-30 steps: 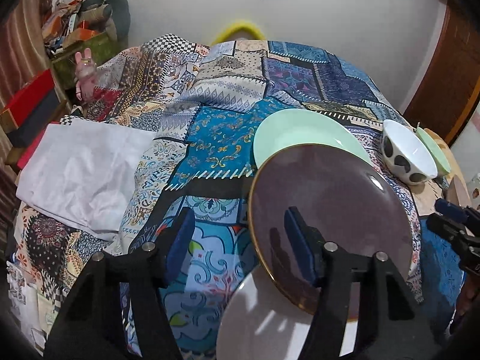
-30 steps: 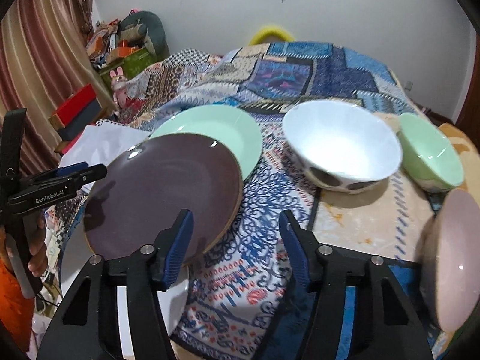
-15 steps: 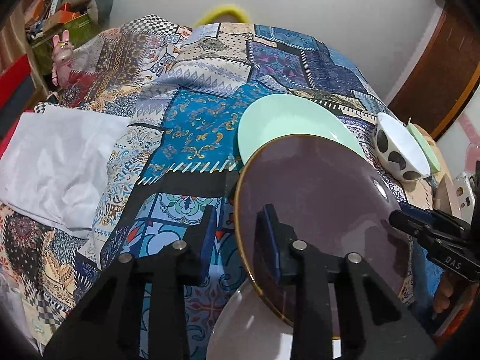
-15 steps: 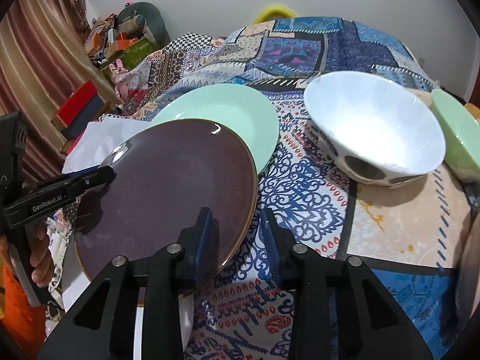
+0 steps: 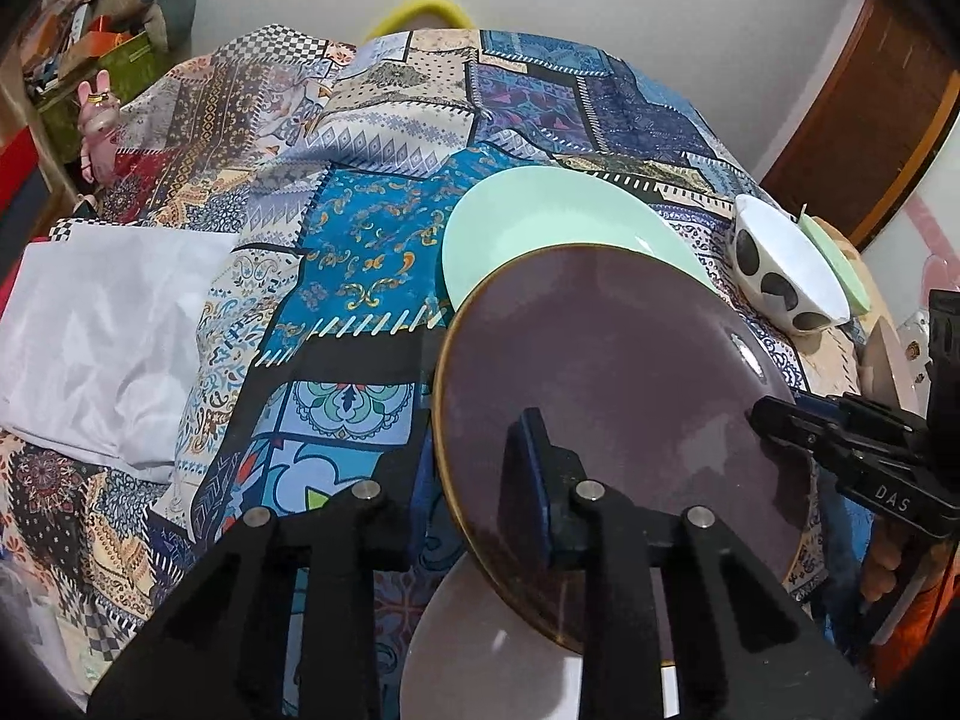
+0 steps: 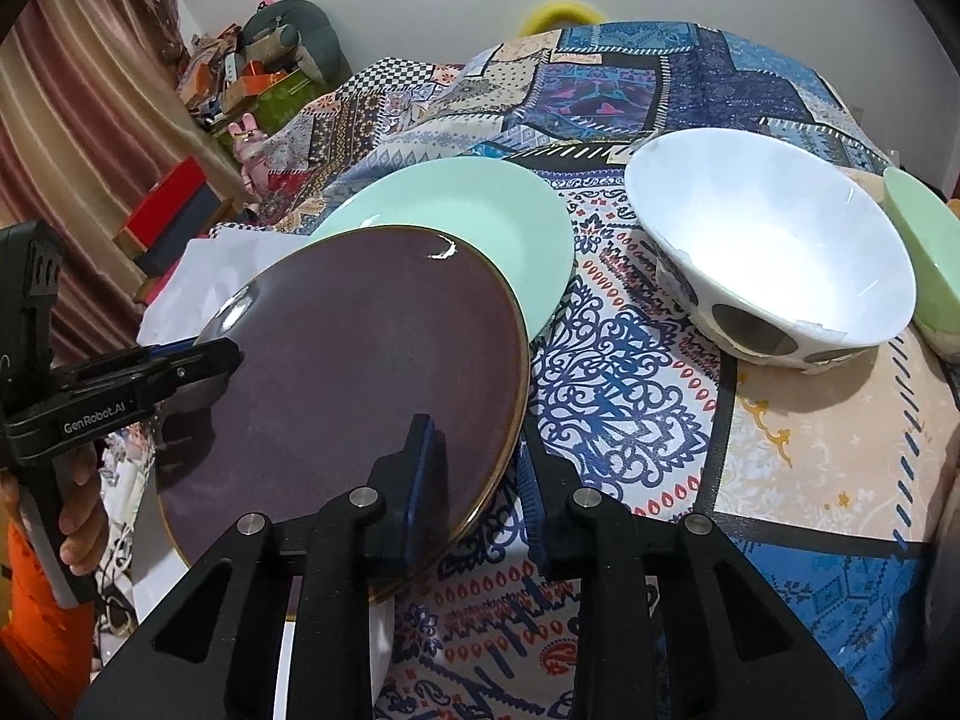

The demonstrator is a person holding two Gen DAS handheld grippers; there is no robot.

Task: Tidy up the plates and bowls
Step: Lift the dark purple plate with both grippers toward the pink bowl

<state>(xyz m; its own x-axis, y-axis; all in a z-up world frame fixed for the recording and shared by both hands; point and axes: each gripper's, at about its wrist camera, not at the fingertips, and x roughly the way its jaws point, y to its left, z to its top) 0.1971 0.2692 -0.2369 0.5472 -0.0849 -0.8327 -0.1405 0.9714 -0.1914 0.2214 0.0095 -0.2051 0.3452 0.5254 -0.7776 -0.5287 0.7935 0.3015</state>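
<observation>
Tools (image 5: 480, 480) (image 6: 474, 480) newly closing; "GenRobot.AI" label (image 6: 93, 420)

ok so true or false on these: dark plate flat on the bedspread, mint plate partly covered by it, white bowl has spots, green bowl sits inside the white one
1. The dark plate lies flat on the bedspread. False: it sits tilted, with its rim between the fingers of the left gripper on one side and the right gripper on the other, and both are closing on it.
2. The mint plate is partly covered by the dark plate. True.
3. The white bowl has dark spots on its outside. True.
4. The green bowl sits inside the white bowl. False: it stands beside it.
</observation>
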